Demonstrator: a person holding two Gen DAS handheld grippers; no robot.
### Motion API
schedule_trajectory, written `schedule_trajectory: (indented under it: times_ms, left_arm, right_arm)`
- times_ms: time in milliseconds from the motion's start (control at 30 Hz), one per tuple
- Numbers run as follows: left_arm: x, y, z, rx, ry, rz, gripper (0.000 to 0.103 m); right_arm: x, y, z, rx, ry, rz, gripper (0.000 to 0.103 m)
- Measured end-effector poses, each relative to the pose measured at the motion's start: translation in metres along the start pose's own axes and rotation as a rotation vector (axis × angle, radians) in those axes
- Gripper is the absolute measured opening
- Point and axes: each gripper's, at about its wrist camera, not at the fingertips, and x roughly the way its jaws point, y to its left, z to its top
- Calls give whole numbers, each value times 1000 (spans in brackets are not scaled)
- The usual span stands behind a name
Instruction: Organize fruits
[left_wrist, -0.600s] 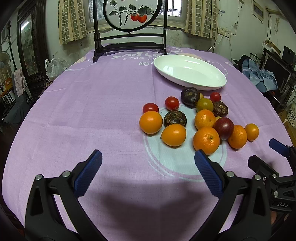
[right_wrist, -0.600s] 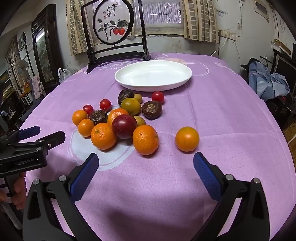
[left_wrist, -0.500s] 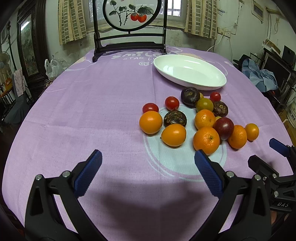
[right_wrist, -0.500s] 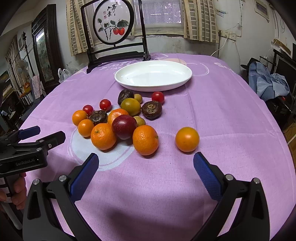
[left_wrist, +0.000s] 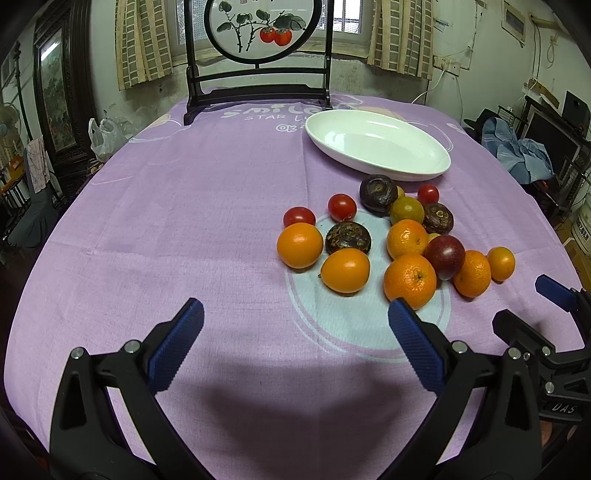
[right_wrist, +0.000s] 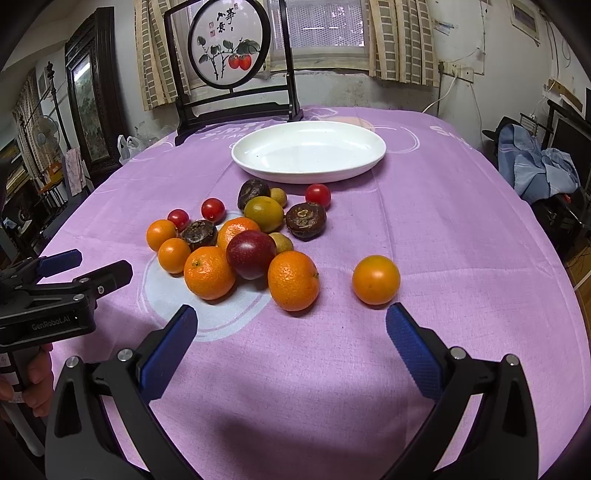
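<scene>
A heap of fruit lies on the purple tablecloth: several oranges (left_wrist: 409, 280), a dark red plum (right_wrist: 251, 254), red cherry tomatoes (left_wrist: 342, 206), brown wrinkled fruits (left_wrist: 348, 237) and a green-yellow fruit (right_wrist: 263, 213). One orange (right_wrist: 376, 279) sits apart to the right. An empty white oval plate (right_wrist: 308, 152) stands behind the heap; it also shows in the left wrist view (left_wrist: 376, 144). My left gripper (left_wrist: 295, 332) is open and empty, in front of the heap. My right gripper (right_wrist: 291, 334) is open and empty, also short of the fruit.
A dark wooden screen stand with a round painted panel (left_wrist: 258, 29) stands at the table's far edge. The other gripper shows at the right edge of the left view (left_wrist: 550, 332) and the left edge of the right view (right_wrist: 55, 291). Clothes and furniture surround the table.
</scene>
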Motion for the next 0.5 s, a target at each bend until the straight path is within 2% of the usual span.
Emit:
schedule_trajectory:
  times_ms: [433,500]
  left_arm:
    - [0,-1,1,-2,-1,-1,101]
    - [-1,-11,3,-1,0,0,101]
  right_arm:
    - [1,2,-1,-3,2,3,102]
    - [1,2,-2,-4,2,4,102]
